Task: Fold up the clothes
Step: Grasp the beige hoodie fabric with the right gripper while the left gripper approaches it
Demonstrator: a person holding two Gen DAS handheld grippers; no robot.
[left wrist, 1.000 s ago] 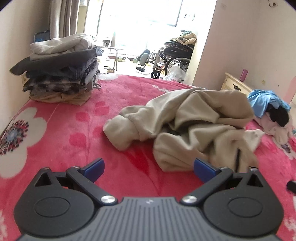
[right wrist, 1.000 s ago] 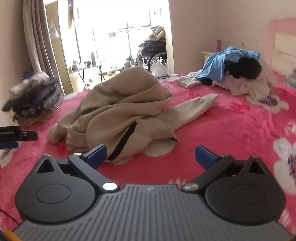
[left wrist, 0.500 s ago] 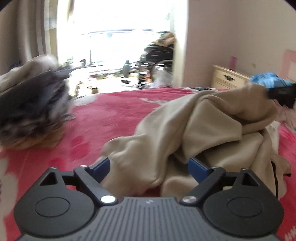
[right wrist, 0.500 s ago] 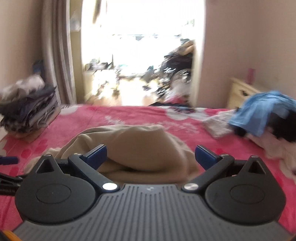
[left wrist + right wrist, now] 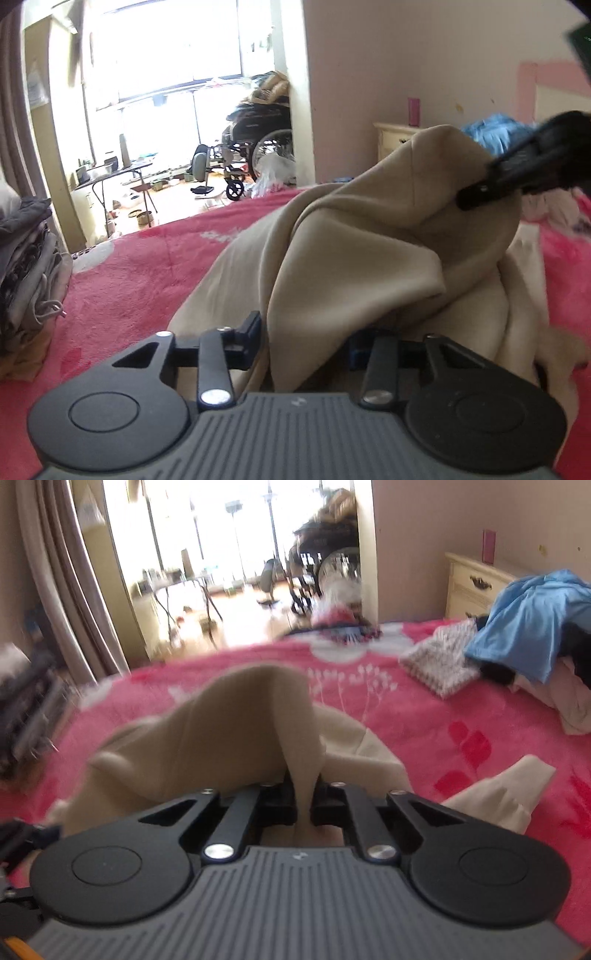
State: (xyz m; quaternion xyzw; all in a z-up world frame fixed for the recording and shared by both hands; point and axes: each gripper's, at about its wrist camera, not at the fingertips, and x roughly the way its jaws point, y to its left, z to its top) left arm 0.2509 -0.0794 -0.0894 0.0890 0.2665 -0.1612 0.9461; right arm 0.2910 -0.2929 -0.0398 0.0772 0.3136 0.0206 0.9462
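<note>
A beige sweatshirt (image 5: 369, 258) lies crumpled on the pink flowered bedspread (image 5: 140, 280). My left gripper (image 5: 304, 338) is at its near edge with a thick fold between the jaws, which are closing. The blue left pad (image 5: 255, 328) sits just beside the cloth, and the right pad is mostly buried under it. My right gripper (image 5: 303, 806) is shut on a thin ridge of the same sweatshirt (image 5: 221, 738). From the left wrist view that right gripper (image 5: 476, 190) pinches the cloth's raised far corner, so the fabric peaks up between the two hands.
A stack of folded clothes (image 5: 26, 266) stands at the bed's left edge. A heap with a blue garment (image 5: 528, 624) and a patterned folded cloth (image 5: 439, 664) lie at the right. A cream nightstand (image 5: 472, 583) stands behind. A doorway with a wheelchair (image 5: 258, 147) is beyond the bed.
Both grippers moved in from wide open in front of the sweatshirt onto it. The right jaws shut on a fold and the left jaws narrowed around the near edge. The cloth now rises into a peak.
</note>
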